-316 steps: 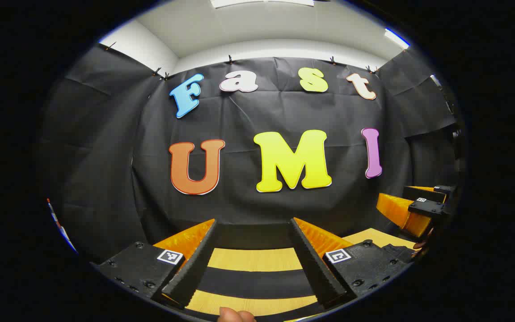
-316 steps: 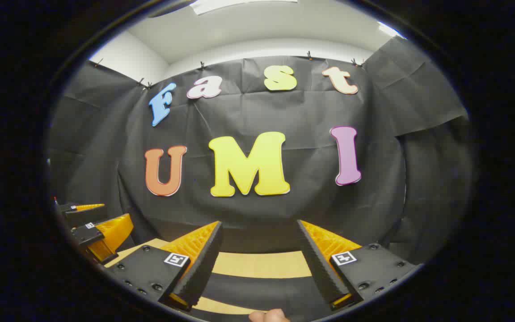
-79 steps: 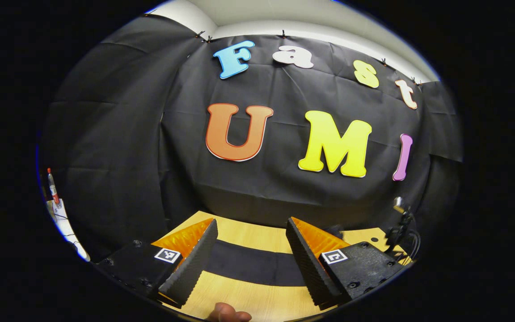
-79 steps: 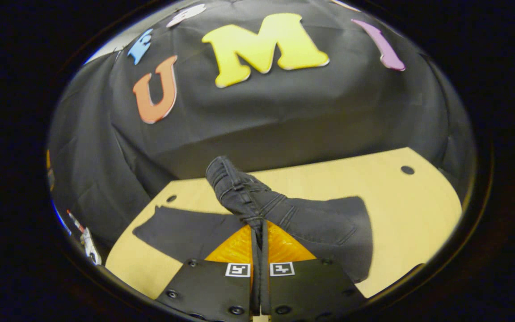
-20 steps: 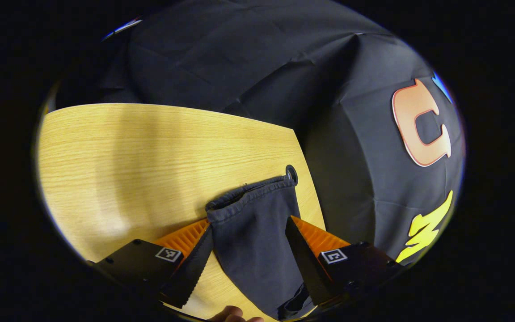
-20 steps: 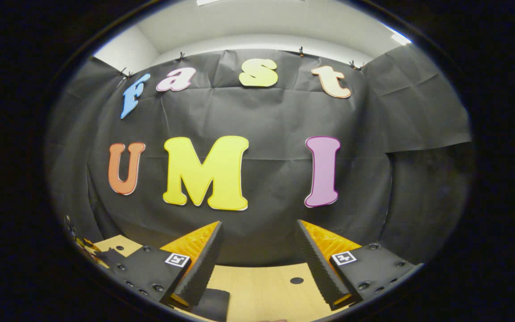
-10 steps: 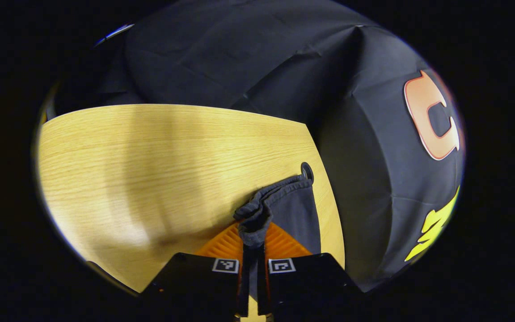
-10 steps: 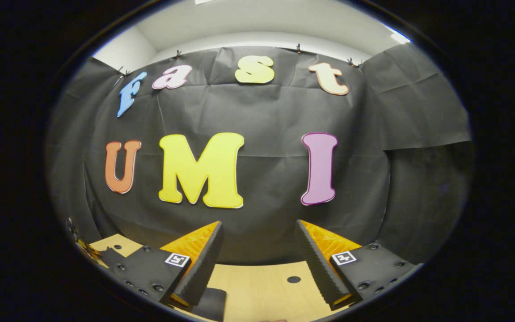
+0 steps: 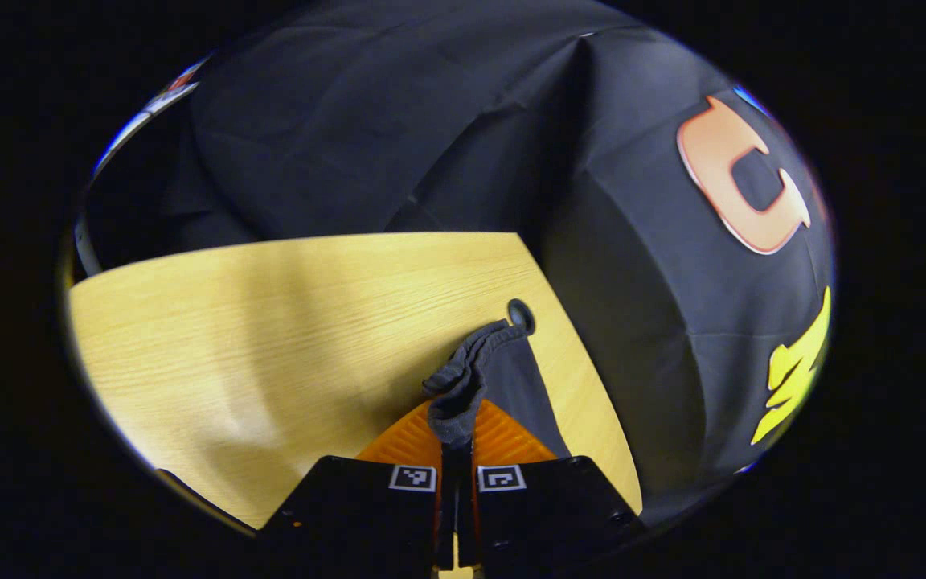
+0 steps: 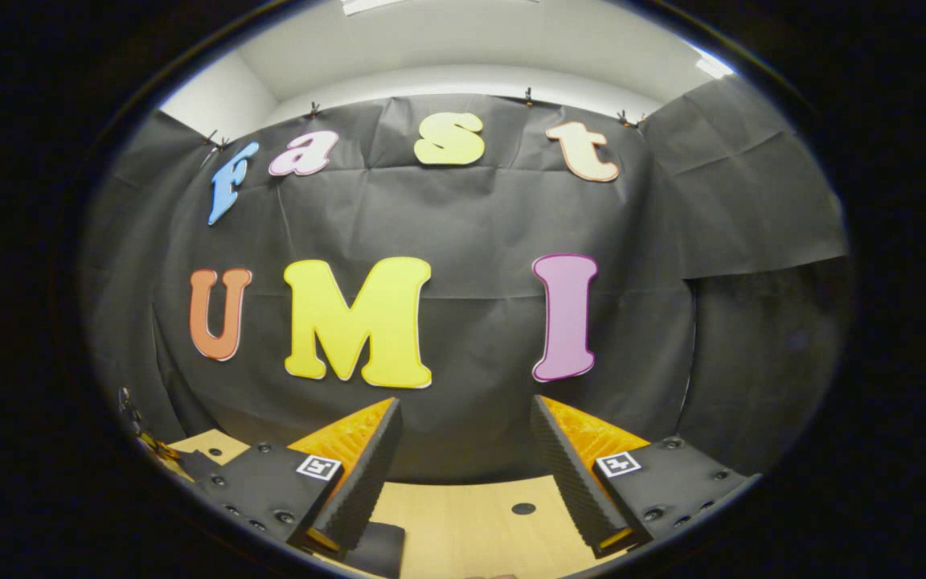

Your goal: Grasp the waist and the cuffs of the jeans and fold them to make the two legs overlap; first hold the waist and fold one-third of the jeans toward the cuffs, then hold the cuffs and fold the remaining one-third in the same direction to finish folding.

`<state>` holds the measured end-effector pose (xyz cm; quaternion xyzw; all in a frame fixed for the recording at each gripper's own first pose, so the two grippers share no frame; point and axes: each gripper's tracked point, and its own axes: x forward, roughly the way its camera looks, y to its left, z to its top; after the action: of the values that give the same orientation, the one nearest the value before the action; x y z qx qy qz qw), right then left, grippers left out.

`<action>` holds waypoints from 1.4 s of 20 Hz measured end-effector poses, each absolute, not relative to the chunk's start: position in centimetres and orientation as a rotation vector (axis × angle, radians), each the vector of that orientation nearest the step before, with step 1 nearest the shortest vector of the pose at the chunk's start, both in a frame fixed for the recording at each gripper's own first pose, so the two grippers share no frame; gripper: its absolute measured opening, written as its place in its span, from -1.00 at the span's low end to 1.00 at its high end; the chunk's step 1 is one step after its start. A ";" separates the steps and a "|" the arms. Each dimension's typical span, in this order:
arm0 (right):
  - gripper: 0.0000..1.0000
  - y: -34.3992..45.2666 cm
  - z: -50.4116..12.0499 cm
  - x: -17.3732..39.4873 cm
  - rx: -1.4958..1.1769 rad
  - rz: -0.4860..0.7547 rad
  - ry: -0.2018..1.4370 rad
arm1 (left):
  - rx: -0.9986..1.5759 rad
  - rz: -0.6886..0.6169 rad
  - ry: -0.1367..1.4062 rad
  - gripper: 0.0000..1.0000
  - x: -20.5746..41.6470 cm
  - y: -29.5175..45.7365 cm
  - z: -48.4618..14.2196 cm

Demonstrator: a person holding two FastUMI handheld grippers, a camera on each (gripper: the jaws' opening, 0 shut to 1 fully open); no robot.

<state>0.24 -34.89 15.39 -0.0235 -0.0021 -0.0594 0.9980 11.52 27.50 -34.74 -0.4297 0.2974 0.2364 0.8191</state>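
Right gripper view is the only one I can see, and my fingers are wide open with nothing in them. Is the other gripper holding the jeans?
Observer: Yes. The left gripper is shut on the jeans cuff.
Operator: Is the cuff nice and flat?
Observer: No. It is scrunched into a ridge that sticks out just past the grip.
Operator: What is underneath it?
Observer: The wooden table, with a small round hole right at the cuff's far corner.
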 end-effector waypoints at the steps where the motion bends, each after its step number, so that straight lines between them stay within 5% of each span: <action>1: 0.97 -35.1 15.7 -0.1 -0.043 -0.120 -0.010 | -0.874 0.486 0.617 -0.89 11.7 27.1 -33.3; 15: 0.97 -38.2 18.5 -5.1 0.007 -0.144 -0.063 | -0.549 0.161 0.381 -0.90 14.6 13.6 -14.7; 19: 0.87 -39.0 18.6 -6.8 0.028 -0.158 -0.062 | -0.412 0.060 0.359 -0.90 14.6 8.4 -12.9; 21: 1.00 -39.4 18.6 -7.4 0.029 -0.169 -0.067 | -0.356 0.009 0.354 -0.90 14.7 5.6 -12.3; 23: 0.87 -39.5 18.6 -8.1 0.026 -0.177 -0.070 | -0.320 -0.035 0.352 -0.90 14.3 3.3 -11.7; 28: 1.00 -39.9 17.4 -9.7 0.014 -0.199 -0.043 | -0.185 -0.151 0.347 -0.90 14.4 -2.3 -12.1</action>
<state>-9.75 -39.86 17.41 0.0072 -0.0214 -0.0993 0.9948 14.42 -2.29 -12.07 -0.0919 0.1723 -0.0750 0.9779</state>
